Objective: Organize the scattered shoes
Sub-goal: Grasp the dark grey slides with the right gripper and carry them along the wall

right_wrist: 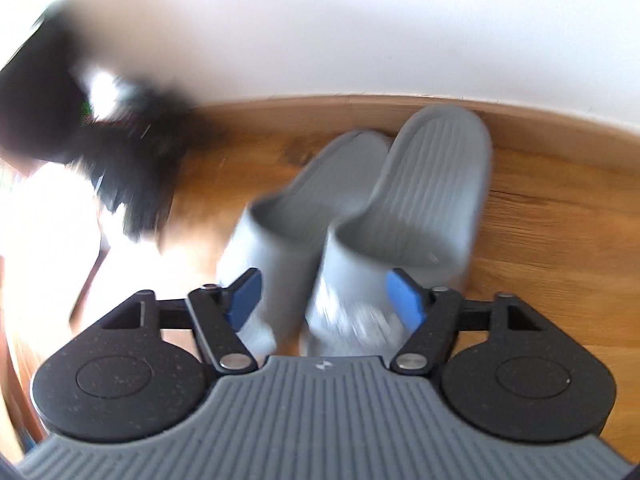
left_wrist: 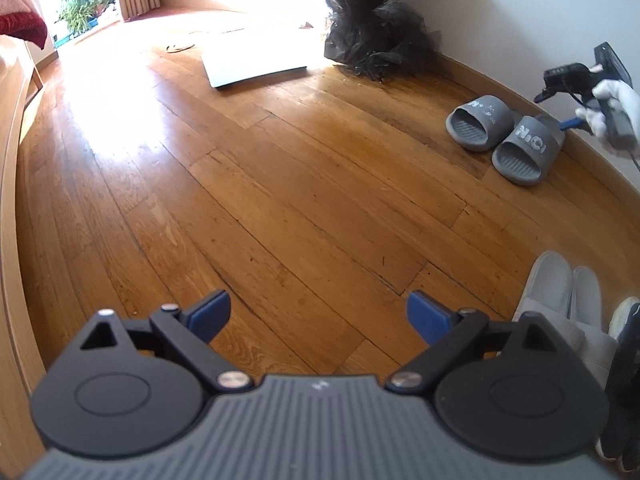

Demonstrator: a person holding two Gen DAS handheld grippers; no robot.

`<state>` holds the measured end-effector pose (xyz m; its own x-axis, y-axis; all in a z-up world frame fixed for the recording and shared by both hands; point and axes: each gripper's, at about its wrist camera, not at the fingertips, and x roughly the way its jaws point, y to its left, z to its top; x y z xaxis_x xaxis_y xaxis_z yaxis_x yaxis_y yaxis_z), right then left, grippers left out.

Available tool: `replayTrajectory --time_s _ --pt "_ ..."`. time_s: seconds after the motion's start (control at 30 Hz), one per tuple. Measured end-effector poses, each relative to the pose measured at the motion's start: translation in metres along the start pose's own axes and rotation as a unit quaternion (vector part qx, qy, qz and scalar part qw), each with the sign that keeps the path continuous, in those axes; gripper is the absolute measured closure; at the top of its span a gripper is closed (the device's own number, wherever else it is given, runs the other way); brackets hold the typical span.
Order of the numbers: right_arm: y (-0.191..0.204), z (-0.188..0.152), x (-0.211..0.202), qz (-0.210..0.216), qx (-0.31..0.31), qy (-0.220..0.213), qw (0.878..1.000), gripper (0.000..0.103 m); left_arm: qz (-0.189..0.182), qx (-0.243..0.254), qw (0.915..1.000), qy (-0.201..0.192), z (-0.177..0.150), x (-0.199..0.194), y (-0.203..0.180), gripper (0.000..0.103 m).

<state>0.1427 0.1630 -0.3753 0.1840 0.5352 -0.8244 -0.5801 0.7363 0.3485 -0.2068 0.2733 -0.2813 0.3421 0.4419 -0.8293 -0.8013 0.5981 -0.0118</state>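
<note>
Here: gray slippers side by side, heels toward baseboard; right tool and left tool spread, empty.

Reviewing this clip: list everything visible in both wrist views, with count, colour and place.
grey slippers: 2, grey, side by side at the wall baseboard
white shoes: 2, white, floor at right edge of left view
dark shoe: 1, dark with pale sole, beside the white ones
black bag: 1, black, against the wall
flat board: 1, pale, on the sunlit floor
potted plants: several, green, by the window
left gripper: jaws open, empty
right gripper: jaws open over the slippers
gloved hand: white
</note>
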Motion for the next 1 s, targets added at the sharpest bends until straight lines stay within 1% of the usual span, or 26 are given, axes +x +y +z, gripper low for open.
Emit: replayTrajectory --time_s 0.03,0.1,0.17,0.2,0.23,0.27,0.33,0.4,0.43,0.47,0.5,0.53,0.63,0.67,0.73,0.83,0.9,1.0 --pt "-0.004 -0.026 -0.012 0.009 -0.013 0.008 1.0 0.012 -0.002 0.002 1.0 0.0 0.0 -0.001 -0.001 0.007" --pt "-0.012 -0.073 -0.026 0.032 -0.009 0.039 0.999 0.015 -0.006 0.006 1.0 0.001 -0.002 -0.002 -0.005 0.007" --pt "-0.009 -0.116 -0.031 0.045 -0.003 0.055 0.997 0.026 -0.007 0.006 0.9999 0.004 -0.002 -0.001 -0.006 0.007" --pt "-0.004 -0.139 -0.034 0.053 -0.006 0.063 0.997 0.036 -0.008 0.006 0.9999 0.006 -0.002 -0.001 -0.007 0.007" --pt "0.003 -0.158 -0.037 0.053 -0.008 0.062 0.997 0.039 -0.01 0.005 0.9999 0.007 -0.003 -0.001 -0.008 0.007" --pt "0.01 -0.176 -0.041 0.055 -0.011 0.06 0.997 0.039 -0.013 0.005 0.9999 0.008 -0.004 -0.002 -0.007 0.007" --pt "0.025 -0.21 -0.051 0.059 -0.025 0.043 0.997 0.043 -0.016 0.011 0.9997 0.013 -0.007 -0.002 -0.01 0.007" --pt "0.046 -0.227 -0.058 0.058 -0.06 0.029 0.996 0.045 -0.02 0.018 0.9995 0.017 -0.009 -0.002 -0.012 0.007" --pt "0.057 -0.223 -0.051 0.064 -0.084 0.019 0.994 0.053 -0.021 0.02 0.9994 0.016 -0.01 -0.002 -0.012 0.007" --pt "0.068 -0.218 -0.044 0.073 -0.105 0.009 0.992 0.054 -0.022 0.022 0.9994 0.016 -0.011 -0.003 -0.013 0.007" --pt "0.078 -0.206 -0.036 0.09 -0.119 -0.003 0.989 0.057 -0.023 0.023 0.9994 0.015 -0.011 -0.003 -0.012 0.007" --pt "0.088 -0.194 -0.027 0.107 -0.131 -0.017 0.985 0.058 -0.025 0.026 0.9992 0.015 -0.012 -0.004 -0.013 0.007" --pt "0.107 -0.149 0.002 0.133 -0.156 -0.073 0.976 0.058 -0.025 0.033 0.9988 0.026 -0.011 0.0 -0.013 0.007" --pt "0.113 -0.131 0.02 0.122 -0.164 -0.071 0.976 0.059 -0.024 0.035 0.9986 0.03 -0.011 0.002 -0.013 0.007" --pt "0.125 -0.095 0.055 0.099 -0.179 -0.065 0.977 0.065 -0.02 0.036 0.9988 0.027 -0.011 0.003 -0.009 0.007" --pt "0.129 -0.055 0.092 0.068 -0.156 -0.037 0.985 0.065 -0.01 0.032 0.9991 0.026 -0.012 0.004 -0.003 0.007" --pt "0.126 -0.037 0.106 0.063 -0.141 -0.026 0.988 0.065 -0.007 0.033 0.999 0.031 -0.013 0.006 0.0 0.007" --pt "0.116 -0.01 0.123 -0.001 -0.135 -0.019 0.991 0.065 -0.011 0.04 0.9987 0.03 -0.014 0.005 -0.001 0.007"
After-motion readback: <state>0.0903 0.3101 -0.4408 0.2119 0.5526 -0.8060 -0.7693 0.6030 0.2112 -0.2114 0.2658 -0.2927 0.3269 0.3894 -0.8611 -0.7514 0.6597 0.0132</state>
